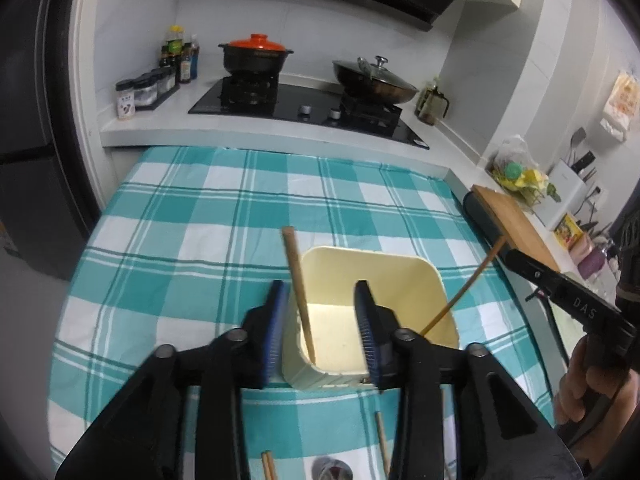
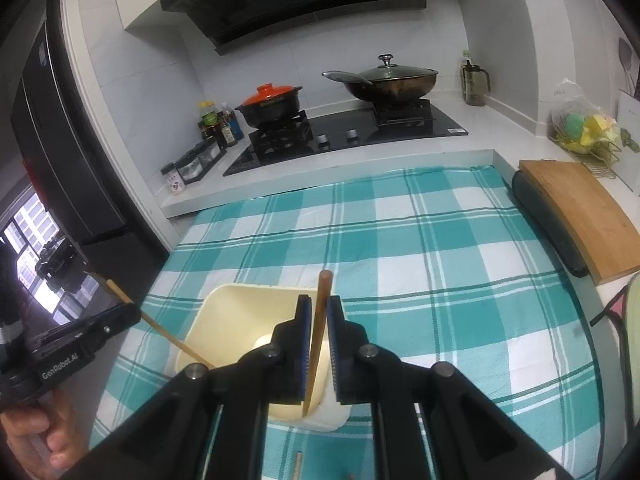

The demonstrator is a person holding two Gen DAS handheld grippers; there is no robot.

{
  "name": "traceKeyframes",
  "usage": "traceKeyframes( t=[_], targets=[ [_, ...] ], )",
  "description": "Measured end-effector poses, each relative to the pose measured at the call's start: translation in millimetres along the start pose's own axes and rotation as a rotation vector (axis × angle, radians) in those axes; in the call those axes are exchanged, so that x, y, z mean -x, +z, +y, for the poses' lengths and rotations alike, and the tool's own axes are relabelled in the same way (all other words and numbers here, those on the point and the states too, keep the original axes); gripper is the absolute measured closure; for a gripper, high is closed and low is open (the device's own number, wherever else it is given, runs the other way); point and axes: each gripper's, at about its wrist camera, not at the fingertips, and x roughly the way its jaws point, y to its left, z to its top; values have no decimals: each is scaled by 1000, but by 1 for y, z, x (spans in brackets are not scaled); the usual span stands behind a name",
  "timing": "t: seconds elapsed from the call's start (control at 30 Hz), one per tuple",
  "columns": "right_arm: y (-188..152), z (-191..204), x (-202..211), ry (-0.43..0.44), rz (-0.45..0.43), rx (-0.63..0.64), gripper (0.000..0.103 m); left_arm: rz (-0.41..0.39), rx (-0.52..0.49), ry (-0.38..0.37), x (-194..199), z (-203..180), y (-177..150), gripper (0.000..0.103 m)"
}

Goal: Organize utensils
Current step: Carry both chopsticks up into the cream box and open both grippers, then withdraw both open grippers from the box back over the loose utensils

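Left wrist view: at the lower centre of the frame the left gripper (image 1: 320, 320) stands released, its blue pads apart on either side of a brown chopstick (image 1: 299, 296) that leans free inside a cream square holder (image 1: 424, 280). The holder sits on a teal checked tablecloth (image 1: 200, 240). A second chopstick (image 1: 464, 288) slants in from the right edge of the frame toward the holder's right side, coming from the right gripper seen there. More loose chopsticks (image 1: 382, 440) lie on the cloth at the bottom edge. Right wrist view: at the lower centre the right gripper (image 2: 319, 344) has its pads close around the second chopstick (image 2: 318, 336), whose lower tip hangs over the holder (image 2: 224, 312). A narrow gap shows beside the stick, so the grip looks to be loosening; whether the pads yet press on it I cannot tell. To do this step well, the stick's tip should probably be well inside the holder before letting go, and the gripper lifted straight away so the holder is not tipped. The left gripper appears at the left edge.
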Motion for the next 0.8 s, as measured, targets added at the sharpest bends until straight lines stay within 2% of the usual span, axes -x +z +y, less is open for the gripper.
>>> traceKeyframes(
  t=[0.03, 0.1, 0.23, 0.43, 0.57, 0.67, 0.8],
  targets=[
    [1, -2, 5, -8, -9, 0, 85, -24, 0, -1, 11, 2, -2, 41],
    [4, -6, 19, -9, -39, 2, 63, -69, -14, 5, 35, 7, -7, 30],
    [-3, -10, 63, -16, -100, 68, 61, -162, -49, 14, 88, 19, -31, 4],
    [-63, -8, 120, -44, -132, 221, 51, -218, -156, 65, 135, 31, -101, 3],
    [-121, -4, 146, -51, -135, 277, 51, -124, -169, 58, 135, 41, -157, 3],
    [-167, -5, 159, -54, -130, 286, 51, -63, -128, 50, 132, 46, -193, 4],
    [-217, -9, 163, -85, -82, 261, 51, 4, -106, 30, 129, 40, -218, 3]
  ],
)
